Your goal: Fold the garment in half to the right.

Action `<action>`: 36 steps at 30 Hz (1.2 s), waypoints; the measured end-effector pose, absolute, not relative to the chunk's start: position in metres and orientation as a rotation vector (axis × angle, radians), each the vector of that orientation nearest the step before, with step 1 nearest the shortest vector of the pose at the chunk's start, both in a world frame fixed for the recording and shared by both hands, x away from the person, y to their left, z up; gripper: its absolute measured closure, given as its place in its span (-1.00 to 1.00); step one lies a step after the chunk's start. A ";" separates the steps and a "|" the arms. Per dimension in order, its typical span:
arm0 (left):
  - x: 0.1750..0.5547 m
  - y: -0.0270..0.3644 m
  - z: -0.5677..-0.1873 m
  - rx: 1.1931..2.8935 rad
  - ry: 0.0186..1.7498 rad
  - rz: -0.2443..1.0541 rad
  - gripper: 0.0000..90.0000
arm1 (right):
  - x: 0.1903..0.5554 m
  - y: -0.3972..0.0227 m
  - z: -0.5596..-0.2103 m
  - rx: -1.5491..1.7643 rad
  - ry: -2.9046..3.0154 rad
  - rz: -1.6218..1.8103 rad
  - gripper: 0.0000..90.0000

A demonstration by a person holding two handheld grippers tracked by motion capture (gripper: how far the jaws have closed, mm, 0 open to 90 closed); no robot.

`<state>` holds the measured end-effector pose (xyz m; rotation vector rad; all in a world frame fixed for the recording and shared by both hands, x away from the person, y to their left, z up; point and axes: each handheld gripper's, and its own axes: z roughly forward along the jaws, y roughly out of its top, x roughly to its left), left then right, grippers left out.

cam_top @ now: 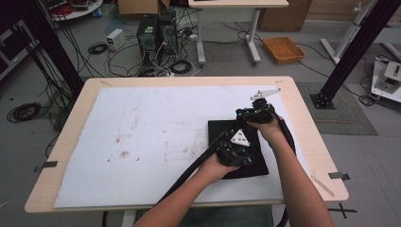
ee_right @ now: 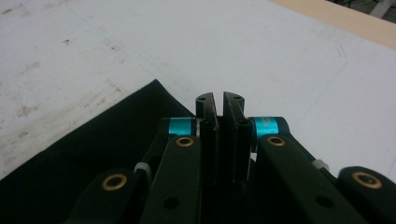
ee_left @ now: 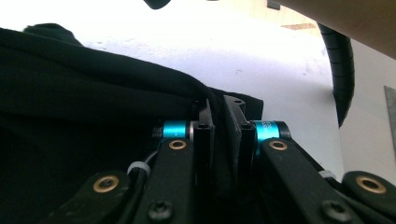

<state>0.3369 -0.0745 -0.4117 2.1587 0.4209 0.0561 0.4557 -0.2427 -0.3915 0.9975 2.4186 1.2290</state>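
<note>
Black cloth (cam_top: 236, 151) is mid-fold: my left claw (ee_left: 223, 105) pinches its edge; right claw (ee_right: 219, 100), clenched, apparently grips fabric beneath. Next, I lay it flat.

The white mat (cam_top: 142, 132) lies bare left of the black cloth (cam_top: 222, 130), with both claws crowding the cloth.

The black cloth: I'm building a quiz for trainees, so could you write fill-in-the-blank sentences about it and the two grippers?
1. The black cloth lies on a ____ sheet that covers the table.
2. The left gripper has its jaws shut on a fold of the ____.
3. In the high view, the cloth lies on the ____ half of the table.
4. The right gripper has its jaws ____.

Missing words: white; cloth; right; shut
</note>
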 end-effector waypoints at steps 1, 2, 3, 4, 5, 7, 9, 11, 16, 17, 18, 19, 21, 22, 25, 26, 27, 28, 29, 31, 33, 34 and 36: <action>0.339 -0.078 -0.415 2.164 0.421 0.037 0.83 | 0.456 -0.245 -0.393 1.004 2.419 1.229 0.90; 0.340 -0.080 -0.417 2.165 0.424 0.024 0.83 | 0.456 -0.247 -0.394 1.008 2.417 1.226 0.90; 0.341 -0.082 -0.419 2.161 0.433 0.014 0.83 | 0.455 -0.249 -0.395 1.016 2.416 1.219 0.90; 0.342 -0.084 -0.420 2.160 0.436 0.008 0.83 | 0.455 -0.251 -0.396 1.018 2.412 1.218 0.90; 0.342 -0.085 -0.421 2.165 0.432 0.005 0.83 | 0.455 -0.253 -0.397 1.023 2.408 1.216 0.90; 0.343 -0.089 -0.423 2.175 0.429 0.005 0.83 | 0.454 -0.257 -0.399 1.036 2.402 1.211 0.90; 0.344 -0.092 -0.424 2.176 0.429 -0.001 0.83 | 0.454 -0.261 -0.401 1.044 2.396 1.204 0.88; 0.344 -0.093 -0.426 2.185 0.432 -0.007 0.82 | 0.453 -0.264 -0.402 1.058 2.385 1.204 0.78; 0.345 -0.089 -0.420 2.136 0.437 0.032 0.44 | 0.447 -0.274 -0.394 1.093 2.292 1.210 0.33; 0.345 -0.087 -0.418 2.133 0.439 0.056 0.33 | 0.446 -0.276 -0.391 1.090 2.276 1.216 0.27; 0.344 -0.085 -0.415 2.129 0.442 0.074 0.27 | 0.444 -0.276 -0.389 1.092 2.263 1.224 0.23; 0.344 -0.081 -0.413 2.125 0.442 0.096 0.23 | 0.442 -0.277 -0.387 1.093 2.255 1.223 0.22; 0.343 -0.074 -0.408 2.108 0.468 0.127 0.13 | 0.438 -0.277 -0.383 1.063 2.247 1.216 0.21; 0.343 -0.074 -0.408 2.108 0.468 0.127 0.09 | 0.436 -0.277 -0.381 1.052 2.246 1.213 0.18; 0.344 -0.048 -0.398 2.081 0.510 0.178 0.02 | 0.431 -0.276 -0.379 1.031 2.259 1.197 0.11; 0.345 -0.039 -0.395 2.062 0.524 0.183 -0.01 | 0.429 -0.275 -0.378 1.028 2.267 1.189 0.09; 0.346 -0.031 -0.392 2.047 0.539 0.192 -0.03 | 0.428 -0.275 -0.378 1.024 2.275 1.187 0.08; 0.346 -0.023 -0.389 2.029 0.554 0.200 -0.03 | 0.426 -0.274 -0.379 1.016 2.281 1.189 0.08; 0.347 -0.015 -0.387 2.009 0.570 0.199 -0.03 | 0.425 -0.274 -0.379 1.014 2.287 1.184 0.08; 0.347 0.000 -0.382 1.992 0.594 0.214 -0.05 | 0.422 -0.273 -0.379 1.004 2.296 1.184 0.08; 0.347 0.013 -0.379 1.972 0.610 0.225 -0.05 | 0.419 -0.272 -0.379 0.993 2.298 1.188 0.08; 0.347 0.020 -0.377 1.964 0.618 0.237 -0.05 | 0.418 -0.271 -0.380 0.987 2.302 1.192 0.08; 0.346 0.026 -0.377 1.956 0.627 0.244 -0.05 | 0.416 -0.270 -0.380 0.985 2.310 1.185 0.07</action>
